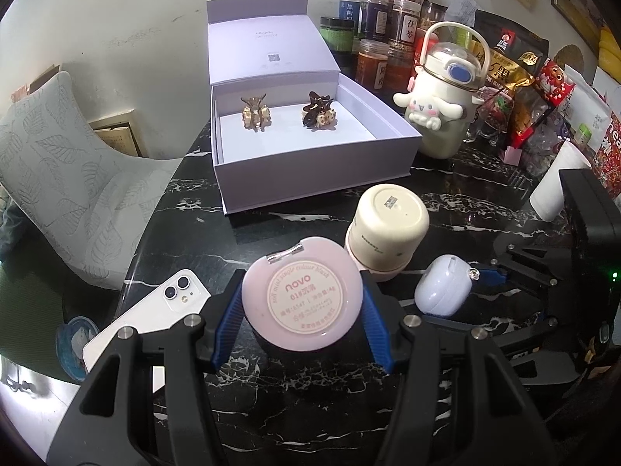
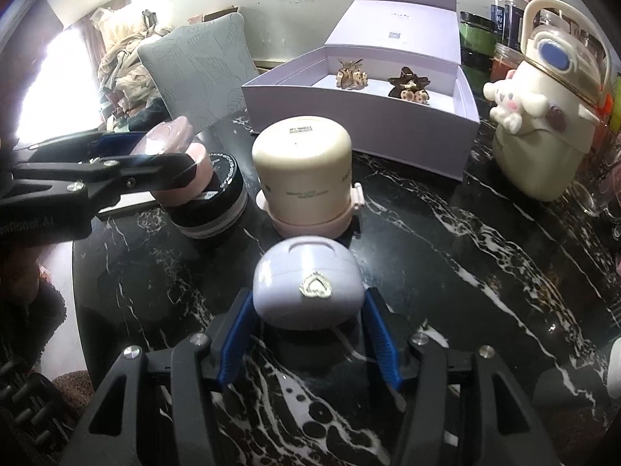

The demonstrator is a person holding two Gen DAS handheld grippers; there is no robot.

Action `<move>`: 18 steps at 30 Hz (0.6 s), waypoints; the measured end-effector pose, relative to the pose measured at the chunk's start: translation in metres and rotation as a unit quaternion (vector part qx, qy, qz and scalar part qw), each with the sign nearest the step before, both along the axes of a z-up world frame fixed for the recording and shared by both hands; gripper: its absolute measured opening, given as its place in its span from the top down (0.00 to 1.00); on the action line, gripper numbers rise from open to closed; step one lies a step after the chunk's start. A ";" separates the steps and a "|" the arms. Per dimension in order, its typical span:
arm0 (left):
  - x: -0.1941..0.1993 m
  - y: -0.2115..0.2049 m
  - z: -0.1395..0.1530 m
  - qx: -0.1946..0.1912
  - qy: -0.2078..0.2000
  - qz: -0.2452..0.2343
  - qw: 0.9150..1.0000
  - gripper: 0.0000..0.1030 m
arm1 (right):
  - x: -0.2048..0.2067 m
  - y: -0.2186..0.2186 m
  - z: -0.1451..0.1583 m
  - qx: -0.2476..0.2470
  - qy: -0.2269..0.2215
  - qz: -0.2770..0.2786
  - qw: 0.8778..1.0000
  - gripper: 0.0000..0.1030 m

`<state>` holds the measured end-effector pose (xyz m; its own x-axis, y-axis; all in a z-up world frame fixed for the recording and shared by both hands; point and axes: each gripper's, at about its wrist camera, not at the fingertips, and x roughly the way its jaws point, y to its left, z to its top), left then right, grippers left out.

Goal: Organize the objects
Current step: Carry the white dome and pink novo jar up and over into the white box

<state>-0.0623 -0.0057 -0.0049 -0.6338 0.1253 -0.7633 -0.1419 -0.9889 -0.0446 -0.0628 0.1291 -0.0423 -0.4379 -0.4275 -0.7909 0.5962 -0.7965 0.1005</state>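
Note:
My left gripper [image 1: 300, 326] is shut on a pink heart-shaped compact [image 1: 302, 293], label side up, held above a black jar [image 2: 211, 204] seen in the right wrist view. My right gripper [image 2: 308, 339] is shut on a lilac egg-shaped case [image 2: 308, 285] with a silver heart charm, just over the black marble table [image 2: 446, 256]. The case also shows in the left wrist view [image 1: 442, 287]. An open lilac gift box [image 1: 310, 147] with two hair claws [image 1: 254, 112] [image 1: 318, 112] stands at the back. An upturned cream cup [image 1: 386, 225] on a pink lid stands in between.
A white phone [image 1: 155, 310] lies at the table's left edge. A cream cartoon-dog water bottle [image 1: 446, 97] stands right of the box, with several jars [image 1: 388, 19] and snack bags [image 1: 516, 77] behind. A white paper cup [image 1: 559, 182] is at right. A leaf-pattern chair [image 1: 50, 155] is left.

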 end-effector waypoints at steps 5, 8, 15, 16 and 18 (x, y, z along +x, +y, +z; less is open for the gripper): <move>-0.002 -0.003 0.002 0.002 0.000 0.004 1.000 0.47 | 0.001 -0.002 0.005 -0.003 0.007 0.007 1.000 0.49; -0.002 -0.003 0.004 -0.003 0.003 0.004 1.000 0.47 | 0.001 -0.002 0.009 -0.001 0.006 0.009 1.000 0.49; -0.002 -0.002 0.015 -0.010 0.011 0.000 1.000 0.47 | 0.004 0.001 0.032 0.008 0.028 0.015 0.999 0.49; -0.002 -0.002 0.017 -0.012 0.014 0.000 1.000 0.47 | 0.004 0.001 0.037 0.010 0.034 0.016 0.999 0.49; -0.003 -0.001 0.022 -0.015 0.018 0.000 1.000 0.47 | 0.005 0.003 0.047 0.011 0.046 0.017 0.999 0.49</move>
<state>-0.0652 -0.0072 0.0167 -0.6612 0.1040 -0.7429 -0.1438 -0.9896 -0.0106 -0.0581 0.1317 0.0042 -0.4943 -0.4262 -0.7576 0.6283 -0.7775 0.0274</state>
